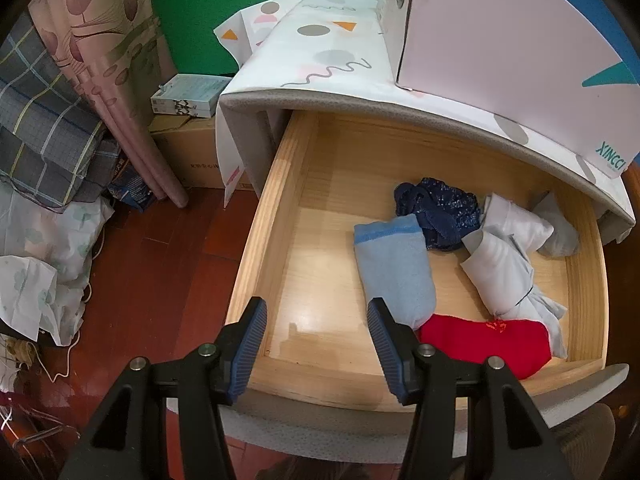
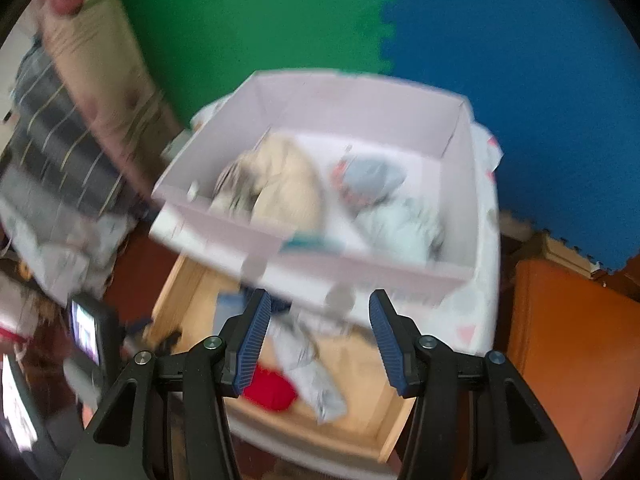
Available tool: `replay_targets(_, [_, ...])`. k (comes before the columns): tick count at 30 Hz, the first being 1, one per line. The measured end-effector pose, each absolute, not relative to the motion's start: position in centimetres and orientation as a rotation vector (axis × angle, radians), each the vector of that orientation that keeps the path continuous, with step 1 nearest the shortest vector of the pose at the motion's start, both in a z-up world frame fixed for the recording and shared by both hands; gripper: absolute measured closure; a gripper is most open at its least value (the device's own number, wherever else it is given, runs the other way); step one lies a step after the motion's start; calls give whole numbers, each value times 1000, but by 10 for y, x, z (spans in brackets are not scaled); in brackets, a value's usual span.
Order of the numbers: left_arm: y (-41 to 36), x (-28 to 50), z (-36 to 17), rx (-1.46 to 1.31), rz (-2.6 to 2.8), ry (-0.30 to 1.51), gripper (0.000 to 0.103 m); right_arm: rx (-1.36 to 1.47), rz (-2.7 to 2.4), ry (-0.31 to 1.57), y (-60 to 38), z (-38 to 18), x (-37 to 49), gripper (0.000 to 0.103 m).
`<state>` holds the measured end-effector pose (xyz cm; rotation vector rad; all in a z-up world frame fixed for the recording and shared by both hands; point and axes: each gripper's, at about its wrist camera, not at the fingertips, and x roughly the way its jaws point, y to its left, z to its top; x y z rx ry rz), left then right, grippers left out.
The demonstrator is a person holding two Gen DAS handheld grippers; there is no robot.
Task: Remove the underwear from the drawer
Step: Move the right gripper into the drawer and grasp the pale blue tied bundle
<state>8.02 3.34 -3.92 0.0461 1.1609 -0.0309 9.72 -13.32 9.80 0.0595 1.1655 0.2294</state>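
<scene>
Left tool (image 1: 317, 312) empty, jaws part open, over the drawer (image 1: 280, 200) front; blue roll (image 1: 394, 268) just right, long axis running away. Right tool (image 2: 317, 312) empty, part open, higher up.

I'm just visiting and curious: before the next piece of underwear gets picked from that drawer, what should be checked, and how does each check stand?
1. Drawer pulled open: ok.
2. Underwear left inside: ok; a light blue piece, a red piece and others.
3. Left tool open and empty: ok.
4. Right tool open and empty: ok.
5. Pink box has spare room: cannot tell, blurred.
6. Right-hand view sharp: not ok.
</scene>
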Motion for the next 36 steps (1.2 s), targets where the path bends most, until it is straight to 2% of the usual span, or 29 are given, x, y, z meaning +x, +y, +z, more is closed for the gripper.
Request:
replay_targets(8, [36, 82, -40, 34, -34, 1167, 49, -8, 278, 1382, -108, -6, 72, 55])
replay_targets(16, [38, 82, -42, 13, -39, 1174, 49, 29, 267, 1478, -98, -81, 89, 54])
replay_targets(20, [39, 84, -42, 1, -42, 1179, 49, 20, 294, 1499, -90, -103, 96, 49])
replay_targets(25, [40, 84, -42, -10, -47, 1183, 49, -7, 302, 1525, -82, -123, 100, 48])
replay_targets(29, [40, 86, -44, -16, -48, 1189, 49, -18, 301, 1536, -82, -129, 101, 40])
replay_targets(36, [40, 85, -44, -21, -44, 1192, 49, 6, 269, 1576, -91, -137, 97, 42])
